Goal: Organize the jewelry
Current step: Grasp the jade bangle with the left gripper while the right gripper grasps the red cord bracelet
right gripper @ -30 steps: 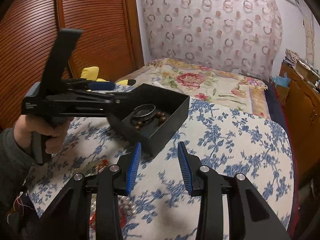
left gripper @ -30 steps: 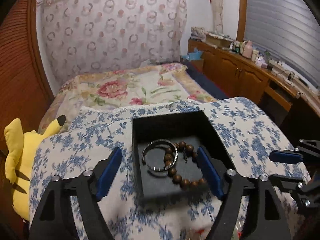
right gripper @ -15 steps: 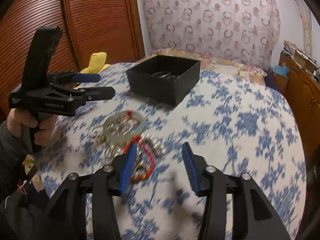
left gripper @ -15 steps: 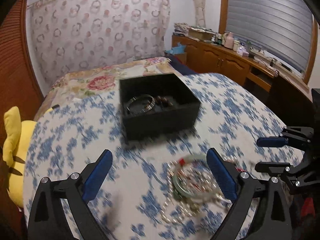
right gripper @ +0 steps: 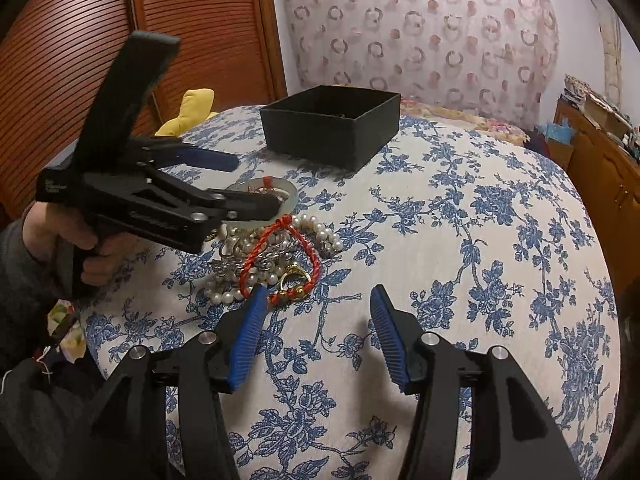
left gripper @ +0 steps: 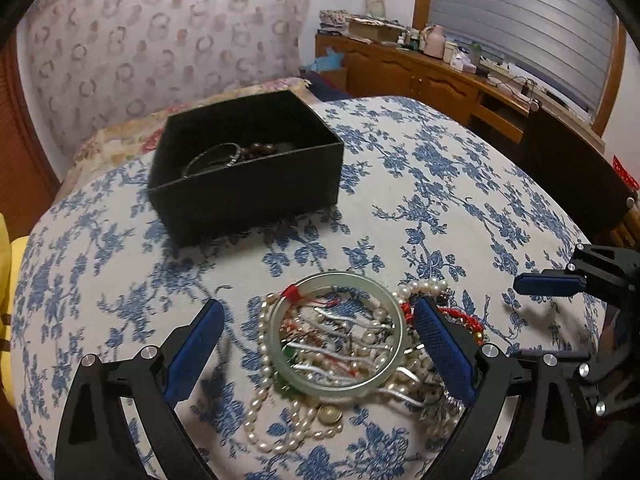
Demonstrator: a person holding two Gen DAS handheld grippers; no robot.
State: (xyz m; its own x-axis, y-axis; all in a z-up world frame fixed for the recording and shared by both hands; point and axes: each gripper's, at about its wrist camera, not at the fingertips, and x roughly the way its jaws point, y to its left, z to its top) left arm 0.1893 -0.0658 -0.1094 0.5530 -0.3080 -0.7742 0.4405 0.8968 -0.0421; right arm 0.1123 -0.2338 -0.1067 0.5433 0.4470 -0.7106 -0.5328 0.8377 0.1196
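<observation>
Left gripper [left gripper: 316, 344] spread wide, empty, straddling pale green bangle [left gripper: 336, 332] atop jewelry pile [right gripper: 276, 256] near table [left gripper: 440, 200] front edge. Right gripper [right gripper: 316, 336] half open, empty, just beside pile. Black box [left gripper: 244, 176] toward far edge, holding silver bangle [left gripper: 212, 158] and dark beads [left gripper: 262, 148].

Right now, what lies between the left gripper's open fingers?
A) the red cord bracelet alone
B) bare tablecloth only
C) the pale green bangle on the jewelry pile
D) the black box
C: in the left wrist view the pale green bangle lies atop the pearls, framed by the open left gripper; the black box sits farther back.
</observation>
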